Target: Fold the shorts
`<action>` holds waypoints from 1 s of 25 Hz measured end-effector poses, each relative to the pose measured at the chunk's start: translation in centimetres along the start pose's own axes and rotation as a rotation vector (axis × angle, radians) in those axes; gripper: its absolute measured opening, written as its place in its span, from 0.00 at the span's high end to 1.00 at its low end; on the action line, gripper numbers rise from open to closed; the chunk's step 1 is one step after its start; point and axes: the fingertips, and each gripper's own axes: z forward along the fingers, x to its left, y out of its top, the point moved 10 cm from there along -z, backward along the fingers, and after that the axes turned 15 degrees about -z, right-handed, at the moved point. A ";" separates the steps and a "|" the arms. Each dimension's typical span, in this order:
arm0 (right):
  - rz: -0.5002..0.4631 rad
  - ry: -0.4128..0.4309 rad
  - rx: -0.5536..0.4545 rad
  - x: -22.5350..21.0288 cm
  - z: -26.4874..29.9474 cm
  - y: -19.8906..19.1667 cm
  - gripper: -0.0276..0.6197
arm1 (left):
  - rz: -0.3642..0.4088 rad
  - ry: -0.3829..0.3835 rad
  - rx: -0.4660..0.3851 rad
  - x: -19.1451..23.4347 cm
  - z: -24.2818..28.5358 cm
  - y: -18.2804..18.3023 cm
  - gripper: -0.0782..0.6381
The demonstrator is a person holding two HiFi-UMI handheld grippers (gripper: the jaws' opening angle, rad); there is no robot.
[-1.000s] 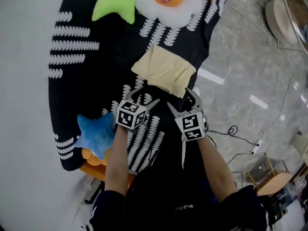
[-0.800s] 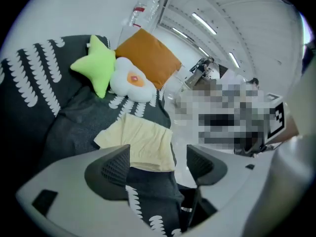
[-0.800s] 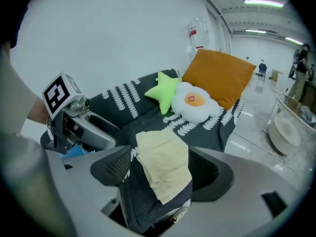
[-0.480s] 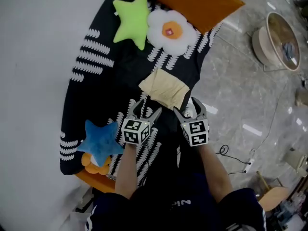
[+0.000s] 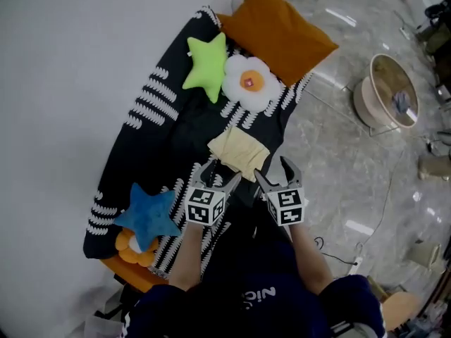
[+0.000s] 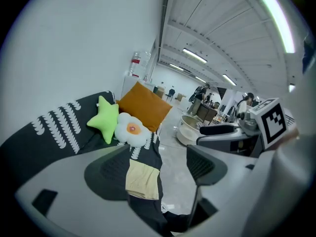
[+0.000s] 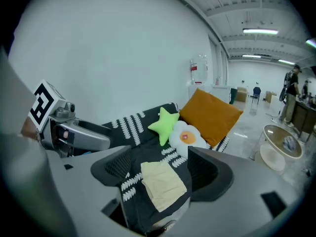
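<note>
The pale yellow shorts (image 5: 238,153) lie folded in a small rectangle on the black patterned blanket (image 5: 158,136), near its floor-side edge. My left gripper (image 5: 217,172) and right gripper (image 5: 273,169) hover side by side in the air on the near side of the shorts, both open and empty. In the left gripper view the shorts (image 6: 143,180) show far below between the spread jaws of the left gripper (image 6: 158,164), with the right gripper (image 6: 229,131) alongside. The right gripper view shows the shorts (image 7: 163,184) likewise far beneath the right gripper (image 7: 160,169).
An orange pillow (image 5: 278,30), a green star cushion (image 5: 206,65) and a fried-egg cushion (image 5: 248,83) lie at the blanket's far end. A blue star cushion (image 5: 148,213) sits at the near left. A round basket (image 5: 386,94) and a cable (image 5: 338,255) are on the grey floor.
Both grippers have risen together, up and away from the shorts, staying open. The shorts stay folded on the blanket and now look smaller and farther off.
</note>
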 end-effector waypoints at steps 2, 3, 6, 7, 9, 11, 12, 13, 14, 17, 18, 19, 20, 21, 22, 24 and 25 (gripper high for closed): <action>-0.007 -0.016 -0.017 0.6 -1.4 1.2 0.40 | 0.008 -0.004 -0.025 -0.9 -1.5 0.5 0.42; -0.012 -0.024 -0.028 0.8 -2.0 1.8 0.40 | 0.010 -0.002 -0.043 -1.2 -2.2 0.9 0.42; -0.046 -0.055 -0.077 1.0 -3.6 3.9 0.40 | 0.021 0.003 -0.111 -2.2 -3.9 2.6 0.42; -0.056 -0.065 -0.091 1.1 -4.2 4.4 0.40 | 0.032 0.000 -0.128 -2.6 -4.5 3.0 0.42; -0.068 -0.082 -0.121 1.3 -5.2 5.4 0.40 | 0.074 -0.006 -0.151 -3.5 -5.6 3.7 0.42; -0.078 -0.099 -0.158 1.4 -6.3 6.6 0.40 | 0.114 -0.010 -0.183 -4.3 -6.9 4.7 0.42; -0.083 -0.107 -0.178 1.5 -6.9 7.2 0.40 | 0.125 -0.013 -0.205 -4.7 -7.6 5.2 0.42; -0.087 -0.115 -0.200 1.6 -7.6 7.8 0.40 | 0.132 -0.018 -0.231 -5.0 -8.4 5.8 0.42; -0.091 -0.125 -0.223 1.8 -8.4 8.4 0.40 | 0.141 -0.025 -0.258 -5.5 -9.3 6.4 0.42; -0.100 -0.160 -0.290 1.9 -10.8 10.1 0.40 | 0.177 -0.052 -0.332 -6.9 -11.9 8.0 0.42; -0.101 -0.169 -0.310 2.0 -11.5 10.7 0.40 | 0.186 -0.059 -0.351 -7.3 -12.7 8.6 0.42; -0.101 -0.178 -0.333 2.1 -12.2 11.3 0.40 | 0.191 -0.066 -0.370 -7.6 -13.5 9.1 0.42; -0.102 -0.187 -0.364 2.2 -12.8 12.1 0.40 | 0.194 -0.071 -0.396 -7.9 -14.4 9.7 0.42; -0.104 -0.197 -0.396 2.3 -13.5 12.8 0.40 | 0.196 -0.077 -0.423 -8.3 -15.2 10.3 0.42; -0.109 -0.207 -0.424 2.4 -14.1 13.5 0.40 | 0.200 -0.084 -0.445 -8.6 -15.9 10.7 0.42; -0.126 -0.220 -0.455 2.7 -15.0 14.5 0.40 | 0.216 -0.098 -0.469 -9.2 -16.9 11.1 0.42; -0.134 -0.225 -0.463 3.0 -15.3 14.9 0.40 | 0.228 -0.104 -0.474 -9.4 -17.2 11.0 0.42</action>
